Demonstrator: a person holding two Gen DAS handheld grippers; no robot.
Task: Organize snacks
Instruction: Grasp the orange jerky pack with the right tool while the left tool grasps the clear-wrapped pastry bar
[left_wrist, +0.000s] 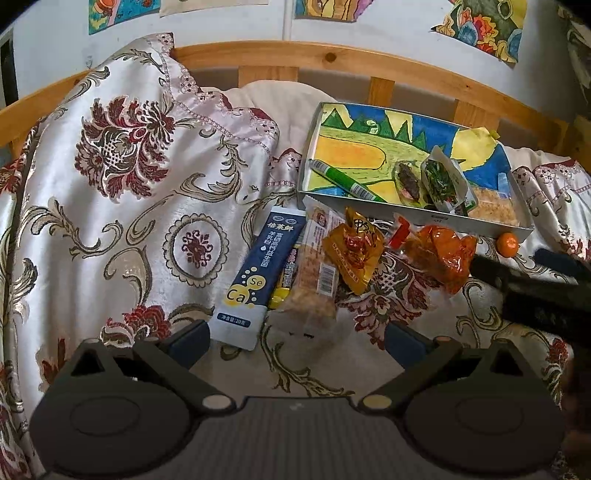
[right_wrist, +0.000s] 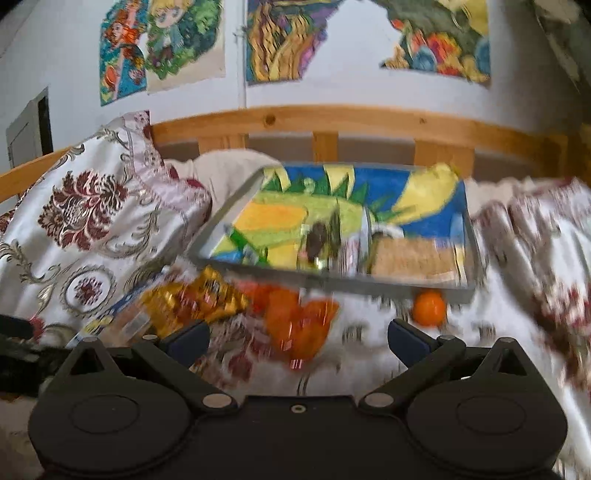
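A shallow white box (left_wrist: 417, 216) lined with a colourful drawing lies on the bed; it holds a green stick pack (left_wrist: 345, 179), a dark snack pouch (left_wrist: 408, 181), a green pouch (left_wrist: 445, 182) and a crumbly bar (left_wrist: 493, 206). In front of it lie a blue sachet (left_wrist: 255, 271), a clear-wrapped cake bar (left_wrist: 314, 280), a gold snack bag (left_wrist: 352, 249), an orange snack bag (left_wrist: 443, 254) and a small orange (left_wrist: 507, 243). My left gripper (left_wrist: 295, 341) is open and empty just before the cake bar. My right gripper (right_wrist: 297, 341) is open and empty before the orange bag (right_wrist: 299, 325); the box (right_wrist: 332, 275) and the orange (right_wrist: 429, 308) are blurred.
The bed is covered by a white floral cloth (left_wrist: 122, 206) bunched high at the left. A wooden bed rail (left_wrist: 332, 59) runs behind the box. The right gripper's dark body (left_wrist: 543, 288) shows at the right of the left wrist view.
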